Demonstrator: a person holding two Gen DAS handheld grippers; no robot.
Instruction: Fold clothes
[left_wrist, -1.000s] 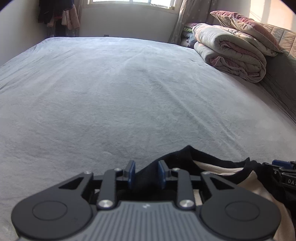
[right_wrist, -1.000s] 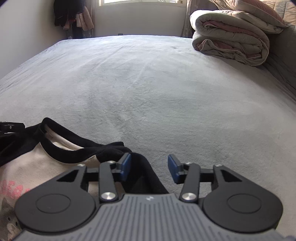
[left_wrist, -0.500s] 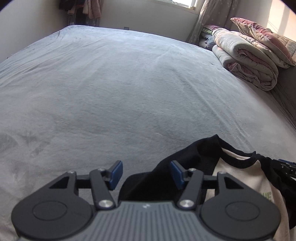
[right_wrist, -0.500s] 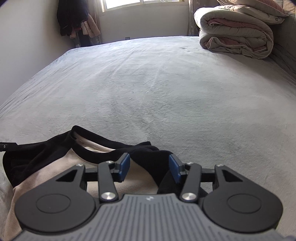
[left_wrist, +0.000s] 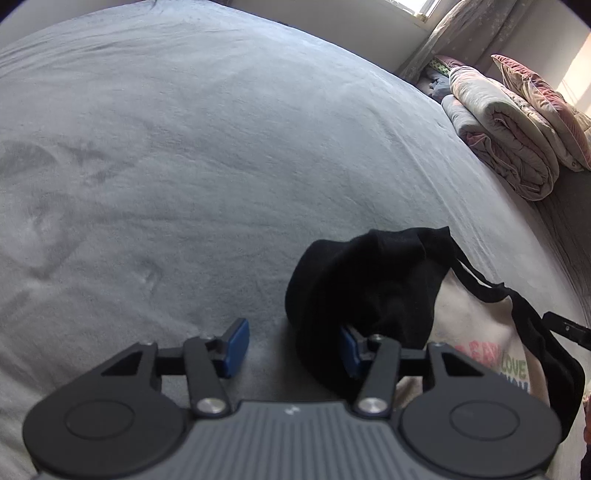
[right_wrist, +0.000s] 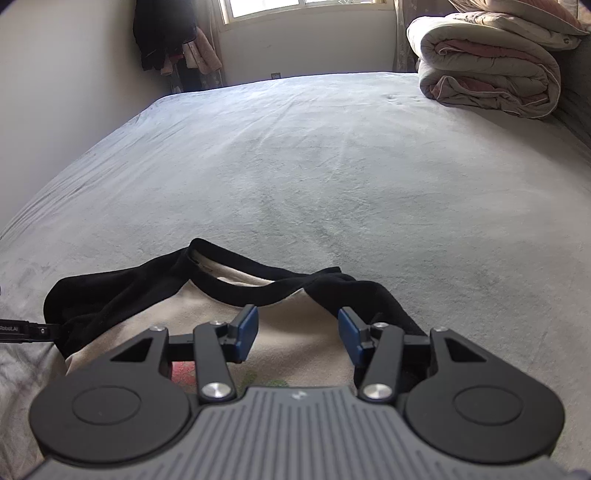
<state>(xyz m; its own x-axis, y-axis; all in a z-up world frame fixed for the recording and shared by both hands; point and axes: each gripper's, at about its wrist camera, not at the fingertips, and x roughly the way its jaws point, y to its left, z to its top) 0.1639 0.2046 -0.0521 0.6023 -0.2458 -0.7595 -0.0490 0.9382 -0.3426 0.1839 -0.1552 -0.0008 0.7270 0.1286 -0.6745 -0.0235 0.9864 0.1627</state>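
From your left wrist camera, your left gripper (left_wrist: 293, 347) stands wide open with nothing clamped; bare grey bedsheet (left_wrist: 184, 166) shows between the blue pads. A black sleeve (left_wrist: 369, 280) of the cream raglan T-shirt (left_wrist: 476, 332) bunches up against the right-hand pad and hides part of it. The shirt lies on the bed to the right, its printed chest facing up. A folded quilt (left_wrist: 502, 147) sits far off at the right edge, with a pillow (left_wrist: 543, 107) on top

From your right wrist camera, your right gripper (right_wrist: 298, 334) is spread wide too, gripping nothing, hovering over the T-shirt (right_wrist: 295, 332) just below the black collar (right_wrist: 240, 284). The shirt lies flat at the near edge of the bedsheet (right_wrist: 332, 166), sleeves splayed to both sides. The tip of your left gripper (right_wrist: 22, 328) touches the far sleeve (right_wrist: 107, 295) at the left
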